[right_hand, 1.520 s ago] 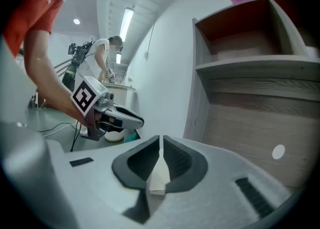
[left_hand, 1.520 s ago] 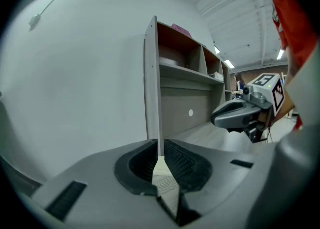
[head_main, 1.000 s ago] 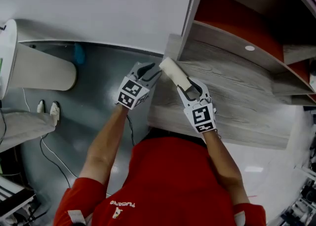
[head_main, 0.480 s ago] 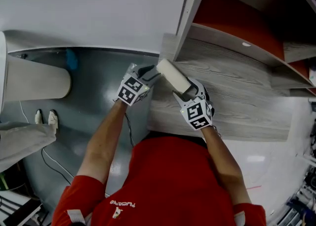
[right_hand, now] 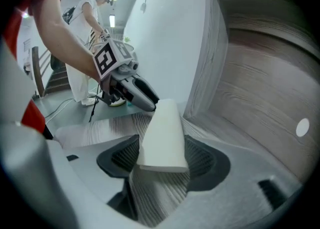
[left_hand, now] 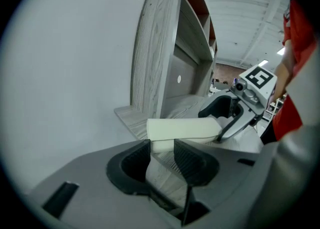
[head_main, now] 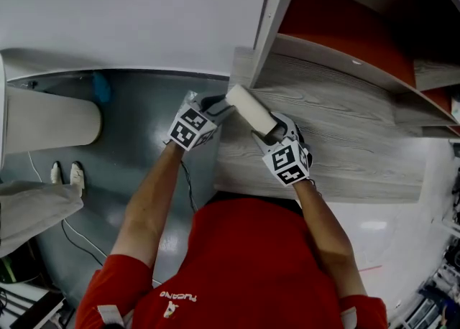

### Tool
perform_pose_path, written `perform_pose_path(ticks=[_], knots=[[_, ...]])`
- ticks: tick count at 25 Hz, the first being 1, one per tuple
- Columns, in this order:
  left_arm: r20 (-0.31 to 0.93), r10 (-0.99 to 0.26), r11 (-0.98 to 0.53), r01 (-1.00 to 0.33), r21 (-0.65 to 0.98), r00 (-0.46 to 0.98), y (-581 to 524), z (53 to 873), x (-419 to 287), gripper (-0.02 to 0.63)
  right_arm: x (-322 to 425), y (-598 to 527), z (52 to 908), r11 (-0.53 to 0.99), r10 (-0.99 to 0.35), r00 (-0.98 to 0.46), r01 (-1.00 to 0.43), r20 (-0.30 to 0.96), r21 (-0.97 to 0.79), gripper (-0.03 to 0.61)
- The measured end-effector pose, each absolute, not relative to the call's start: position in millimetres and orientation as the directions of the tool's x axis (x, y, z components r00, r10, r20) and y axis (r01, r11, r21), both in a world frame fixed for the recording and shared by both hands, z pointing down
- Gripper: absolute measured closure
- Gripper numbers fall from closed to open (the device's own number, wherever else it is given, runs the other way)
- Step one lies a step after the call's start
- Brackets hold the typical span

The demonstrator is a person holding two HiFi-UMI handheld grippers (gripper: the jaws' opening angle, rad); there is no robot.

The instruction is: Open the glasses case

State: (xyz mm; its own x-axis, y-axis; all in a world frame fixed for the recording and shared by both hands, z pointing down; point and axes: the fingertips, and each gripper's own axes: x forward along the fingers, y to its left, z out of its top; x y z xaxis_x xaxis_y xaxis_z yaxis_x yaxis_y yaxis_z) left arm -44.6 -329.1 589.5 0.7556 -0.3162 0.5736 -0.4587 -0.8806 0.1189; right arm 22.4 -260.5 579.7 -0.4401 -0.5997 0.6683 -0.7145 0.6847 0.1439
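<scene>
— A grey shelf (head_main: 345,141) is seen under the glasses case (head_main: 251,108). How is it held?
— Its near end is straddled by the right gripper (head_main: 267,132), jaws closing; its far end by the left gripper (head_main: 219,108), jaws spread wide. Unpinched, it may be shoved off the shelf edge.

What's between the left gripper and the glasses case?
Nothing visible. The near end of the glasses case sits between the jaw tips of the left gripper. The right gripper brackets the other end, its jaws closing around it.

Grey wood-grain shelf board (head_main: 345,144), white glasses case (head_main: 249,108) at its left end.
</scene>
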Motion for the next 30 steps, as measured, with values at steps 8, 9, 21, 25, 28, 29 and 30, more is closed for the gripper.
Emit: perform_pose_path(ticks=[8, 9, 21, 25, 28, 29, 30], knots=[[0.557, -0.344, -0.866, -0.485, 0.123, 0.756, -323, 592, -48, 0.471, 30, -258, 573, 0.655, -0.521, -0.62, -0.731, 0.586, -0.191, 0.295], [0.556, -0.345, -0.865, -0.486, 0.124, 0.756, -322, 592, -49, 0.471, 31, -258, 571, 0.648, -0.511, -0.642, -0.725, 0.572, -0.235, 0.295], [0.56, -0.358, -0.855, -0.503, 0.125, 0.747, -311, 592, -54, 0.476, 46, -264, 544, 0.608, -0.592, -0.649, -0.749, 0.479, -0.263, 0.454], [0.564, -0.351, -0.853, -0.503, 0.136, 0.748, -308, 588, -53, 0.476, 58, -274, 541, 0.587, -0.628, -0.611, -0.778, 0.482, -0.223, 0.519], [0.568, -0.347, -0.851, -0.505, 0.144, 0.747, -305, 586, -51, 0.476, 66, -280, 543, 0.572, -0.63, -0.604, -0.786, 0.488, -0.234, 0.535], [0.57, -0.35, -0.849, -0.509, 0.143, 0.744, -305, 586, -52, 0.476, 67, -281, 543, 0.568, -0.624, -0.611, -0.783, 0.487, -0.255, 0.537], [0.572, -0.352, -0.847, -0.512, 0.143, 0.741, -305, 587, -53, 0.476, 68, -282, 543, 0.566, -0.614, -0.623, -0.775, 0.484, -0.281, 0.537]])
